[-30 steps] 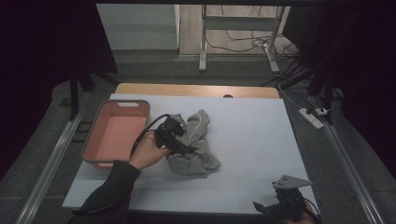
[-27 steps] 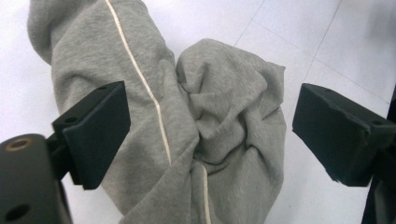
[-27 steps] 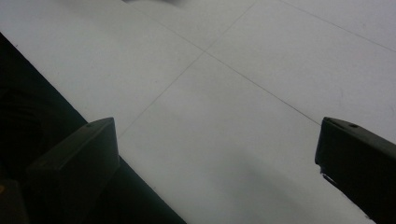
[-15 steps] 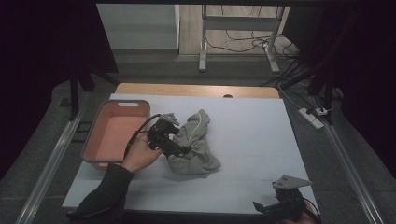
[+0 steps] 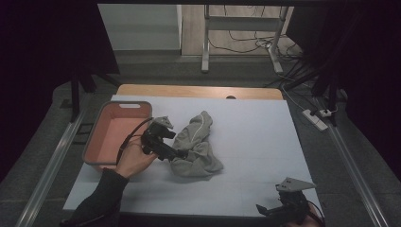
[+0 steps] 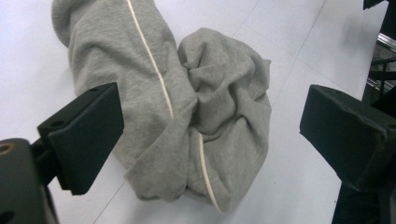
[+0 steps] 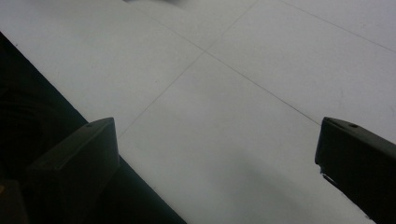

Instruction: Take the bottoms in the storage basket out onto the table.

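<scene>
A crumpled grey garment (image 5: 196, 144) with a thin cream stripe lies in a heap near the middle of the white table (image 5: 255, 137). My left gripper (image 5: 176, 152) is held just at the garment's left edge, jaws wide apart. In the left gripper view the garment (image 6: 187, 107) lies below and between the two black jaws, untouched, and the left gripper (image 6: 210, 135) is open. My right gripper (image 5: 272, 209) rests at the table's front right corner, open, over bare table (image 7: 224, 93) with nothing between its jaws.
A salmon-pink plastic basin (image 5: 116, 135) stands at the table's left side, just behind my left hand (image 5: 135, 161). A wooden strip (image 5: 198, 91) runs along the table's far edge. Cables and a metal stand lie on the floor beyond.
My left hand and gripper have shifted slightly toward the near side and right along the garment's left edge. The right gripper has not moved.
</scene>
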Tool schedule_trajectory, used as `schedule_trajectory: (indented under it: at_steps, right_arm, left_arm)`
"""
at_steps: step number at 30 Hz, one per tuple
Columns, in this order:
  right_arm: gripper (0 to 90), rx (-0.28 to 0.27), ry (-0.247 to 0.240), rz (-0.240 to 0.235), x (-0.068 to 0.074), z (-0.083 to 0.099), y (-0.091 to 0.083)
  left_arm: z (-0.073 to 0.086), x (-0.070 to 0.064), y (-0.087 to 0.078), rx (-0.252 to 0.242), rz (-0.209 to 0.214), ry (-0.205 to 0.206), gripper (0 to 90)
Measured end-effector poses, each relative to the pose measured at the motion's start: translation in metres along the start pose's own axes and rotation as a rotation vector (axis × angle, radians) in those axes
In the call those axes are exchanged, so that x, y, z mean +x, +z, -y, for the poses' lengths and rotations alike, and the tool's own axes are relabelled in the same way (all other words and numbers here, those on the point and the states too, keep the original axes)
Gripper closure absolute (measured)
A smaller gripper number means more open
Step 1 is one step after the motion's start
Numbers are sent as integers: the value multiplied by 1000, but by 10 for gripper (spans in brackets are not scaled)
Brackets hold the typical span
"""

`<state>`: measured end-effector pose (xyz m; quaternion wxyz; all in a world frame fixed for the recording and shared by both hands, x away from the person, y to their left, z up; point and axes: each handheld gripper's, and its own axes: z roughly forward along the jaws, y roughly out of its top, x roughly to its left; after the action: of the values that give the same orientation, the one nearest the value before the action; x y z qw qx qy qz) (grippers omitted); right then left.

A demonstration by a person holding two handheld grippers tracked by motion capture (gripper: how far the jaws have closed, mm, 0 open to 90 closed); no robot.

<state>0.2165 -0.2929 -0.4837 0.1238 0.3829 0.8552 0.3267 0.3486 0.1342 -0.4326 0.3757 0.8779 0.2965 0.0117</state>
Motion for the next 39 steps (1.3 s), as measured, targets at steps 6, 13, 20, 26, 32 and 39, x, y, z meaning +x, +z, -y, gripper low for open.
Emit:
schedule_trajectory:
  at_steps: [6, 13, 20, 26, 32, 39]
  right_arm:
    - [0, -3, 1, 0, 0, 0, 0]
    - [0, -9, -3, 1, 0, 0, 0]
    - [0, -16, 3, -3, 0, 1, -1]
    - [0, -19, 6, -4, -1, 1, -1]
    - [0, -17, 7, -5, 0, 1, -1]
    - [0, -18, 5, -5, 0, 1, -1]
  left_arm:
    - [5, -3, -8, -4, -21, 18, 53]
    - [10, -5, -12, -6, -13, 35, 37]
    - [17, -5, -13, -13, -10, 36, 11]
    - [23, -6, -15, -37, 9, 45, 4]
    - [27, -10, -17, -48, 0, 68, 0]
    - [31, -13, -20, -61, 0, 58, 0]
